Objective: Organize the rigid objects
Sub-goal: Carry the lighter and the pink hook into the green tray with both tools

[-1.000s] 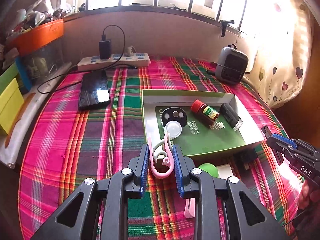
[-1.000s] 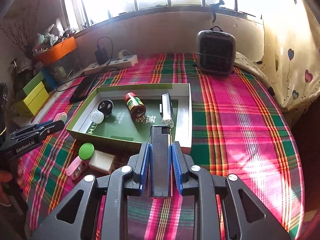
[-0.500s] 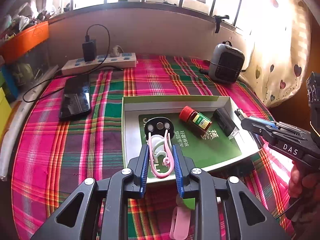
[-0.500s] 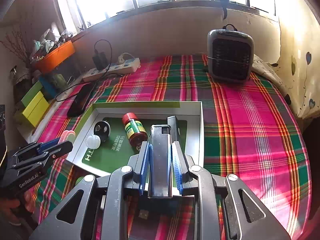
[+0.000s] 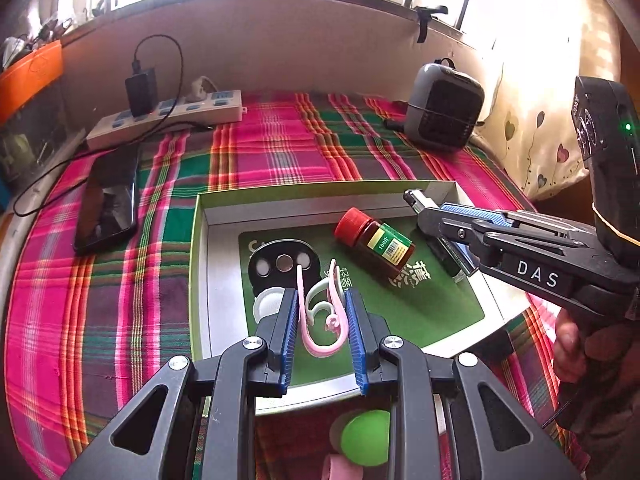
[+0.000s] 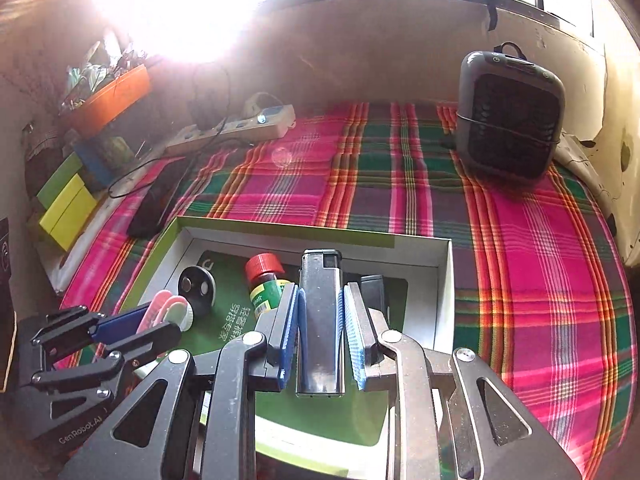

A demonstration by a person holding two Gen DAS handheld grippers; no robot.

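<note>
My left gripper (image 5: 319, 300) is shut on a pink and white plastic hook (image 5: 322, 316) and hangs over the near left part of the open green-and-white box (image 5: 224, 280). My right gripper (image 6: 319, 294) is shut on a grey lighter (image 6: 320, 320) above the same box (image 6: 443, 300), and shows in the left wrist view as a black tool (image 5: 424, 208) over the box's right side. Inside lie a red-capped brown bottle (image 5: 374, 240), a black round disc (image 5: 282, 266), a white cap (image 5: 267, 305) and a dark small object (image 6: 374, 288) partly hidden by my fingers.
On the plaid cloth (image 5: 120, 312) lie a black phone (image 5: 108, 204) and a white power strip (image 5: 164, 118) at the back left, and a grey heater (image 5: 444, 108) at the back right. A green round lid (image 5: 366, 436) and a pink item (image 5: 340, 470) sit near the box's front edge.
Both grippers have moved forward over the box, each keeping its hold. The right gripper now reaches over the box's right side in the left wrist view.
</note>
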